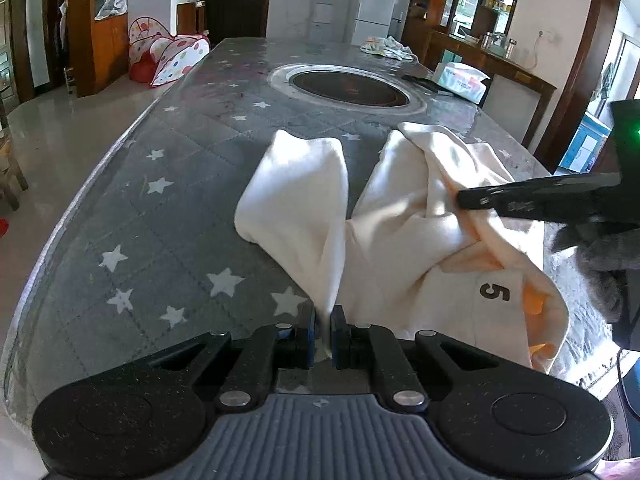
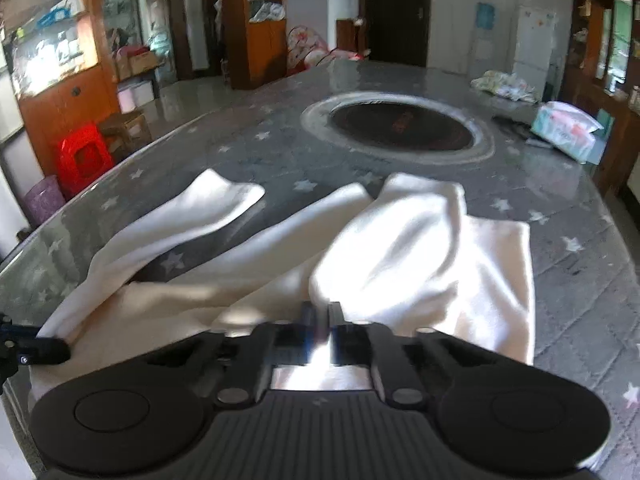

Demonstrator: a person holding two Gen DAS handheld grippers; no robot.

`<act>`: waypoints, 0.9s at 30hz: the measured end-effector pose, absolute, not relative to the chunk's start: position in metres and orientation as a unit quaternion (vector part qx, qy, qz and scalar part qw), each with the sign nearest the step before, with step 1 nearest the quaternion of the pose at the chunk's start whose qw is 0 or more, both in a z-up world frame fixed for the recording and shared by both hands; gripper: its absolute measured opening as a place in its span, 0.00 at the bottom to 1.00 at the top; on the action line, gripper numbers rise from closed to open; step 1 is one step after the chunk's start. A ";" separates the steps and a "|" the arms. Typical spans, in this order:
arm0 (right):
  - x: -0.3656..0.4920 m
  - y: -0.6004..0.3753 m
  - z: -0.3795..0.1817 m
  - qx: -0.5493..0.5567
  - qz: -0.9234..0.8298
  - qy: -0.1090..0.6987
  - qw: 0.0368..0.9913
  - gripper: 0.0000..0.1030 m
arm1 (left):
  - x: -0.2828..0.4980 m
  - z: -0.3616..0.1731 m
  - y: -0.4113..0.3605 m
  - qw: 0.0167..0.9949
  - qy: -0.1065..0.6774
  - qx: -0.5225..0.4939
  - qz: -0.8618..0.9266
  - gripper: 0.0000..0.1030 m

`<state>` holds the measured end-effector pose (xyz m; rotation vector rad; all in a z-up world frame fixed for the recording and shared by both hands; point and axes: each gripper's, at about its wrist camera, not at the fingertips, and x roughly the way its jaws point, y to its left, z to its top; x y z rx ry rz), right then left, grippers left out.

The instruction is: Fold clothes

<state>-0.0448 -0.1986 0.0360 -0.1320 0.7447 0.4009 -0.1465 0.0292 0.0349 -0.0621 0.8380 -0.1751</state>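
A cream garment (image 1: 400,240) with a black "5" tag lies rumpled on the grey star-patterned table (image 1: 160,200); two leg-like parts point away from me. My left gripper (image 1: 325,320) is shut on the garment's near edge, and a fold rises from between its blue pads. From the right, my right gripper (image 1: 464,199) reaches in and pinches a raised fold of the other leg. In the right wrist view the right gripper (image 2: 321,316) is shut with the cream garment (image 2: 420,248) between its fingers. The left gripper's tip (image 2: 60,350) shows at the far left edge, on the cloth.
A round dark hotplate (image 1: 348,86) is set into the table's middle. Beyond it lie a tissue pack (image 1: 460,80) and a bundle of cloth (image 1: 386,47). The table edge curves along the left, with a red stool (image 2: 82,158) on the floor beside it.
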 end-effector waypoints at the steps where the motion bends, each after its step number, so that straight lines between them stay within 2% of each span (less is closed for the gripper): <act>1: -0.049 -0.204 0.040 -0.064 0.189 0.353 0.914 0.04 | -0.147 0.035 0.029 0.909 0.406 -0.029 -0.085 0.08; 10: -0.123 -0.281 0.086 -0.075 0.077 0.273 0.956 0.04 | -0.146 0.034 0.023 0.909 0.406 -0.014 -0.098 0.08; 17: -0.173 -0.318 0.079 -0.059 0.037 0.321 0.944 0.06 | -0.144 0.041 0.020 0.907 0.406 0.002 -0.109 0.12; 21: -0.175 -0.331 0.086 -0.028 0.045 0.321 0.945 0.18 | -0.140 0.057 0.022 0.914 0.389 0.016 -0.113 0.13; 27: -0.138 -0.323 0.088 -0.034 0.077 0.316 0.945 0.26 | -0.107 0.074 0.010 0.922 0.368 0.029 -0.119 0.23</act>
